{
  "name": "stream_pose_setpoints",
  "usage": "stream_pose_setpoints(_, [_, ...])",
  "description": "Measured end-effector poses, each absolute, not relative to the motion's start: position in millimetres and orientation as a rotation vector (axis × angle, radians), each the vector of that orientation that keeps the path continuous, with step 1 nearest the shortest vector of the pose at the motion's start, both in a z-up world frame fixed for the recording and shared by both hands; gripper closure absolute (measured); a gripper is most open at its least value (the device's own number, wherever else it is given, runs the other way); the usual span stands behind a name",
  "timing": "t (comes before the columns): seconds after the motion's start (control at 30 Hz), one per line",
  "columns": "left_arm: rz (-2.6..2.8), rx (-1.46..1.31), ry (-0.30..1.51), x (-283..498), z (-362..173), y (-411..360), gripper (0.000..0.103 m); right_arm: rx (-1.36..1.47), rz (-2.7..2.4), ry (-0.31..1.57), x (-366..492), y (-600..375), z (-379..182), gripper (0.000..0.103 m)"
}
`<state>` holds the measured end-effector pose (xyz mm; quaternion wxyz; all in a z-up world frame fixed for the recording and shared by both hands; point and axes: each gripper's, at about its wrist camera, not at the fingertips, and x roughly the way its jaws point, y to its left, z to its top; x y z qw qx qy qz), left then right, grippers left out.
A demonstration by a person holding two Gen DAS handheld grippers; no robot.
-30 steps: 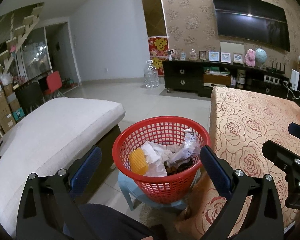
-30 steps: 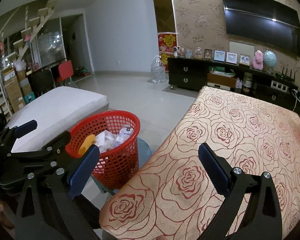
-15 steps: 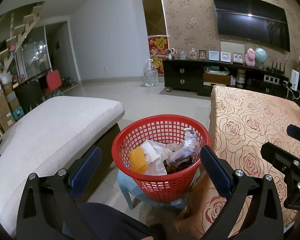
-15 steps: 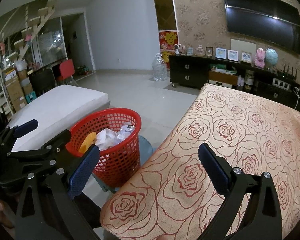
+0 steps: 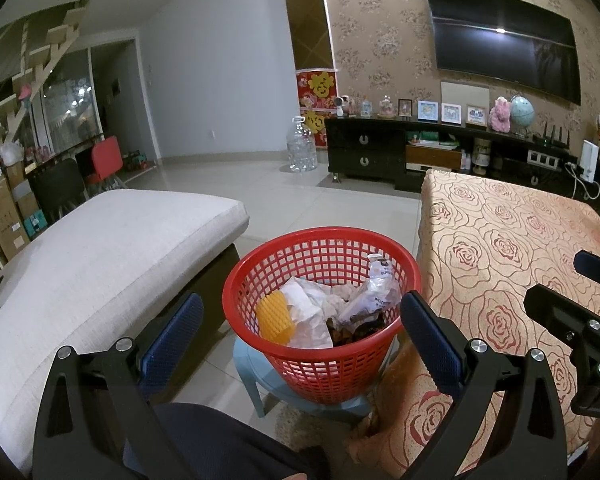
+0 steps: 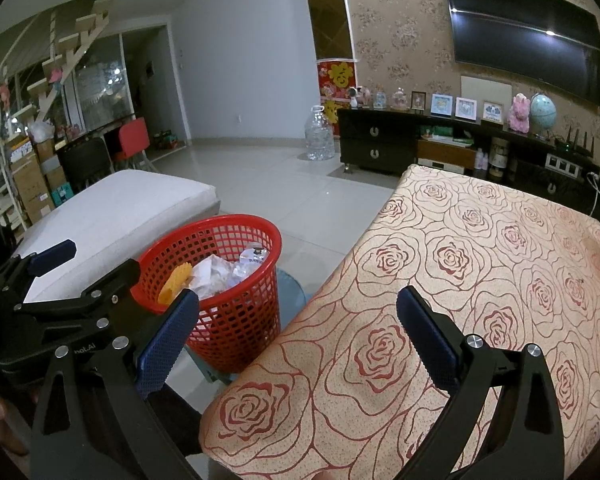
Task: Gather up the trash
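Left wrist view: the left gripper [image 5: 300, 336] is held level above the red mesh basket [image 5: 320, 364], its blue-padded fingers [image 5: 172, 340] spread wide with nothing between them, one at the lower left of the frame and one at the lower right. The basket sits at lower centre on a pale blue stool [image 5: 260, 380] and holds the trash: crumpled white paper [image 5: 304, 316], a yellow ridged piece [image 5: 274, 318], a clear plastic wrapper [image 5: 374, 292] and something dark beneath, possibly food scraps. A white cushioned bench [image 5: 100, 260] fills the left, and the rose-patterned tablecloth [image 5: 500, 248] the right, with the right gripper [image 5: 580, 312] entering at the right edge. In the right wrist view, the right gripper [image 6: 296, 336] hovers over the near corner of that tablecloth [image 6: 460, 280], fingers likewise wide apart and empty; the basket [image 6: 228, 280] lies at left centre, partly behind the left gripper [image 6: 68, 280].
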<state>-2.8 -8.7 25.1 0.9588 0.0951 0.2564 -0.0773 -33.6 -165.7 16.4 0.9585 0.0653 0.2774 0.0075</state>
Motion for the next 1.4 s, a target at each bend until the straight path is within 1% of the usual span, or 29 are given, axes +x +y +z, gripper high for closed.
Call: stream_pose_setpoints(1.4, [-0.158, 0.193, 0.517, -8.8, 21.9, -13.8, 0.008, 0.151, 0.022, 0.579, -38.0, -167.6, 4.8, 0.007])
